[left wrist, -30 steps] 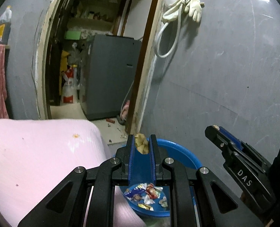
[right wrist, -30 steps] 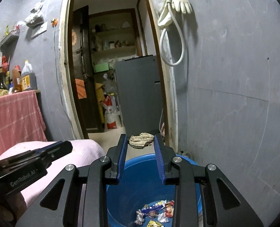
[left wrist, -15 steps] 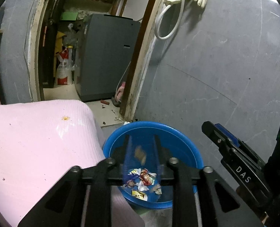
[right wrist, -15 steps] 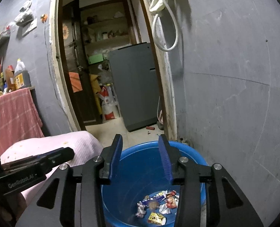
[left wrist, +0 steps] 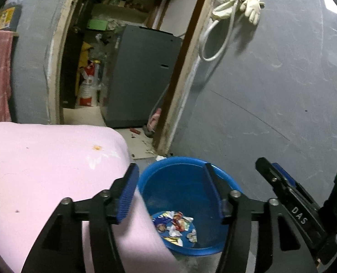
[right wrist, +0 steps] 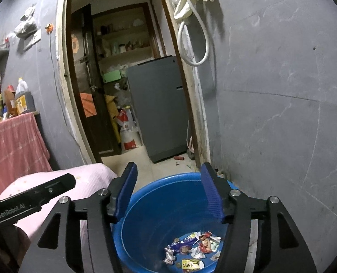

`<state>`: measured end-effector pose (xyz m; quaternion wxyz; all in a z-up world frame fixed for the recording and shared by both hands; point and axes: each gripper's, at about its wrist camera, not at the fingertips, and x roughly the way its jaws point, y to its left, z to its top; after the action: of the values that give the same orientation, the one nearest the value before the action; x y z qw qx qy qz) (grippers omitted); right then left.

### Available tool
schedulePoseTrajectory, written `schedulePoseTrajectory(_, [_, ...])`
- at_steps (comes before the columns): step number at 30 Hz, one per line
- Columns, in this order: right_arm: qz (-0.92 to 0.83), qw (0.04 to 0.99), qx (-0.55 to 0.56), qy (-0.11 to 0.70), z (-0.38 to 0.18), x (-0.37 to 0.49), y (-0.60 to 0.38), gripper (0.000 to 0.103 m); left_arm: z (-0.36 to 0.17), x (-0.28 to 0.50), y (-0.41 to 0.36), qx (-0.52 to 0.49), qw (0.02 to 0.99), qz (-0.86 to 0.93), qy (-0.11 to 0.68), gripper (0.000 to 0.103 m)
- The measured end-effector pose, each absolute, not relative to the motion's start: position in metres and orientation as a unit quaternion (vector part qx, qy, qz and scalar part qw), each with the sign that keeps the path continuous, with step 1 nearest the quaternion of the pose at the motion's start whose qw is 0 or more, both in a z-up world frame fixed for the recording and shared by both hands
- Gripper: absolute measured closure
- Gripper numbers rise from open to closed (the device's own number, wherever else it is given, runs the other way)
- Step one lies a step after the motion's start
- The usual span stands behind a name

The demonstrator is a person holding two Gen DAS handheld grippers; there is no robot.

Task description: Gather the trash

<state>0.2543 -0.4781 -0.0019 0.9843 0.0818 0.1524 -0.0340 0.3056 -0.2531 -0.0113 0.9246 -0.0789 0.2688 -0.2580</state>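
Note:
A blue plastic bin [left wrist: 186, 182] stands on the floor below both grippers; it also shows in the right wrist view [right wrist: 168, 207]. Crumpled wrappers and scraps [left wrist: 175, 225] lie on its bottom, also seen in the right wrist view [right wrist: 193, 248]. My left gripper [left wrist: 170, 191] is open and empty above the bin's left rim. My right gripper [right wrist: 168, 191] is open and empty over the bin. The right gripper's body [left wrist: 291, 207] shows at the right of the left wrist view; the left gripper's body [right wrist: 29, 200] shows at the left of the right wrist view.
A pink covered surface [left wrist: 43, 170] lies left of the bin, touching its rim. A grey wall [left wrist: 270, 102] stands right behind the bin, with gloves and a hose [left wrist: 236, 2] hung on it. A doorway [right wrist: 127, 79] opens onto a grey appliance [right wrist: 159, 107].
Both grippers held crumpled brown scraps a second ago. Both have opened wide and the scraps have dropped out. Both grippers tipped down over the bin.

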Motion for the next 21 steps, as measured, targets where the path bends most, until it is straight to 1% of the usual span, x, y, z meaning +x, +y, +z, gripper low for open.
schedulePoseTrajectory(1, [-0.034, 0.985, 0.081, 0.151, -0.001, 0.254, -0.477, 0.039, -0.01, 0.304, -0.25, -0.079, 0.927, -0.251, 0.266, 0.043])
schedulePoseTrajectory(3, [-0.033, 0.986, 0.081, 0.145, 0.001, 0.251, -0.476, 0.027, -0.006, 0.301, -0.243, -0.081, 0.933, -0.236, 0.259, 0.028])
schedulePoseTrajectory(4, [-0.032, 0.986, 0.081, 0.142, 0.002, 0.249, -0.475, 0.025, -0.005, 0.299, -0.24, -0.083, 0.936, -0.23, 0.255, 0.025])
schedulePoseTrajectory(6, [-0.028, 0.987, 0.078, 0.135, 0.006, 0.245, -0.472, 0.022, 0.0, 0.293, -0.231, -0.087, 0.944, -0.21, 0.239, 0.013])
schedulePoseTrajectory(8, [-0.028, 0.989, 0.073, 0.129, 0.01, 0.24, -0.469, 0.017, 0.007, 0.285, -0.221, -0.09, 0.953, -0.19, 0.22, 0.008])
schedulePoseTrajectory(11, [-0.023, 0.99, 0.073, 0.118, 0.018, 0.229, -0.464, 0.006, 0.016, 0.27, -0.208, -0.082, 0.962, -0.174, 0.193, 0.007])
schedulePoseTrajectory(12, [-0.023, 0.991, 0.073, 0.112, 0.02, 0.223, -0.462, 0.0, 0.019, 0.266, -0.205, -0.08, 0.964, -0.171, 0.188, 0.004])
schedulePoseTrajectory(14, [-0.018, 0.992, 0.075, 0.102, 0.025, 0.211, -0.457, 0.0, 0.023, 0.254, -0.197, -0.078, 0.967, -0.166, 0.175, 0.002])
schedulePoseTrajectory(21, [-0.006, 0.994, 0.067, 0.081, 0.044, 0.172, -0.442, 0.0, 0.033, 0.208, -0.178, -0.059, 0.972, -0.172, 0.148, 0.002])
